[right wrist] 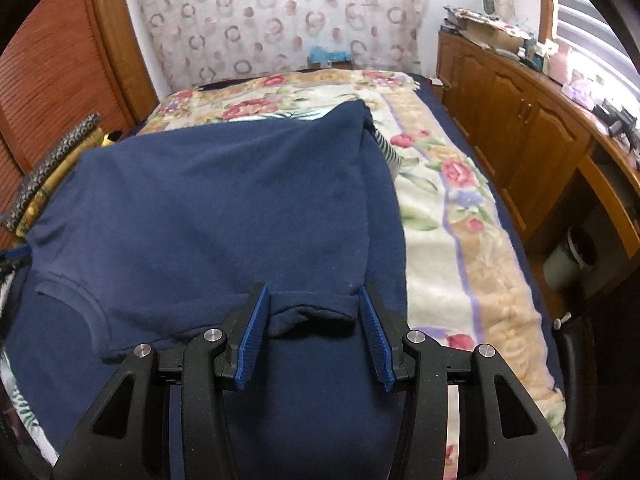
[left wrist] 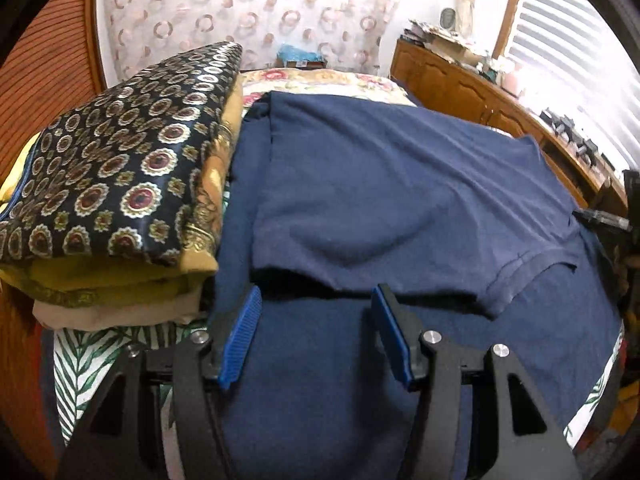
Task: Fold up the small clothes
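A navy blue T-shirt point(left wrist: 380, 184) lies on the bed, its upper part folded back over the lower part, with the neckline point(left wrist: 520, 276) near the front. It also shows in the right wrist view point(right wrist: 208, 208). My left gripper point(left wrist: 316, 300) is open, its blue pads just in front of the folded edge, holding nothing. My right gripper point(right wrist: 314, 300) is open, its pads on either side of the folded shirt's bunched front edge point(right wrist: 304, 314), not closed on it. The tip of the right gripper point(left wrist: 600, 218) shows at the far right of the left wrist view.
A stack of folded patterned fabrics point(left wrist: 120, 184) lies left of the shirt. The floral blanket point(right wrist: 452, 208) covers the bed to the right. Wooden cabinets point(right wrist: 520, 120) with clutter run along the right; a wooden louvred door point(right wrist: 52, 80) stands at left.
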Motion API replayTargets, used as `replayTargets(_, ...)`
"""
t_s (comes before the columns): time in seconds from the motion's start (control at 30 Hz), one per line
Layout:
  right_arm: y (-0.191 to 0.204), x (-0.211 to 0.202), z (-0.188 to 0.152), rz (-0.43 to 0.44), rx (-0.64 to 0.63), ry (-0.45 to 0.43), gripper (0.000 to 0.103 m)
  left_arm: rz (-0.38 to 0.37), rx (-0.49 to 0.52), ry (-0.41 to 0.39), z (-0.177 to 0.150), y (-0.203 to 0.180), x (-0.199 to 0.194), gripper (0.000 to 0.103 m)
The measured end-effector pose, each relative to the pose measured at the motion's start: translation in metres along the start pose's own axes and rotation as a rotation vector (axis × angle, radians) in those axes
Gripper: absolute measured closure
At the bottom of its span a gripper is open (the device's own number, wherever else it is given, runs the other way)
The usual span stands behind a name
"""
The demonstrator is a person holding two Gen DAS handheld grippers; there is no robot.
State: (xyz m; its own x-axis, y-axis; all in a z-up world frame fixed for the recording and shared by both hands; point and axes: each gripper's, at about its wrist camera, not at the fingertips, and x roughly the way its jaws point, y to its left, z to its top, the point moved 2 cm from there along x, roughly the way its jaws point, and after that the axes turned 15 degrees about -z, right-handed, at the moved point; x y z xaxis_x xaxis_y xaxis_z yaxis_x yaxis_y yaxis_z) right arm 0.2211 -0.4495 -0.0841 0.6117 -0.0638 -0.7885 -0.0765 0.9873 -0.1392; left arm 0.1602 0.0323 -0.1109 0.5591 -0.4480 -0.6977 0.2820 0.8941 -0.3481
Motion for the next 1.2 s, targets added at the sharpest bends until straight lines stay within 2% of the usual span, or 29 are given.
replayTargets(0.2,0.006,0.001,-0.005,-0.034,-0.027,-0.037,0.055,0.001,-0.037,-0.033,0.009,0.010,0.000,0.046)
replayTargets(0.37,0.006,0.002,-0.005,-0.024,-0.018,-0.034,0.054,-0.007,-0.071,-0.074,0.014,0.013,0.002,0.046)
replayTargets(0.43,0.007,0.002,-0.005,-0.023,-0.019,-0.034,0.053,-0.006,-0.074,-0.084,0.018,0.012,0.003,0.051)
replayTargets(0.57,0.007,0.004,-0.006,-0.024,-0.024,-0.034,0.051,0.003,-0.052,-0.086,0.025,0.005,0.007,0.068)
replayTargets(0.83,0.008,0.003,-0.003,-0.042,-0.037,-0.040,0.052,0.041,-0.059,-0.059,0.026,0.011,0.018,0.070)
replayTargets(0.9,0.008,0.002,-0.001,-0.036,-0.049,-0.039,0.058,0.043,-0.063,-0.058,0.025,0.014,0.018,0.070)
replayTargets(0.93,0.009,0.002,0.000,-0.031,-0.049,-0.040,0.065,0.043,-0.063,-0.060,0.023,0.015,0.018,0.072)
replayTargets(0.97,0.008,0.001,0.000,-0.026,-0.045,-0.040,0.071,0.047,-0.066,-0.064,0.022,0.016,0.017,0.079)
replayTargets(1.0,0.009,0.001,0.001,-0.012,-0.048,-0.038,0.075,0.053,-0.068,-0.072,0.022,0.017,0.016,0.091)
replayTargets(1.03,0.009,0.000,-0.001,-0.007,-0.053,-0.041,0.082,0.058,-0.068,-0.079,0.023,0.017,0.015,0.095)
replayTargets(1.13,0.010,-0.005,0.002,0.011,-0.068,-0.059,0.094,0.050,-0.047,-0.099,0.020,0.012,0.009,0.098)
replayTargets(1.2,0.012,-0.013,0.002,0.003,-0.077,-0.090,0.095,0.046,-0.036,-0.116,0.020,0.007,0.003,0.099)
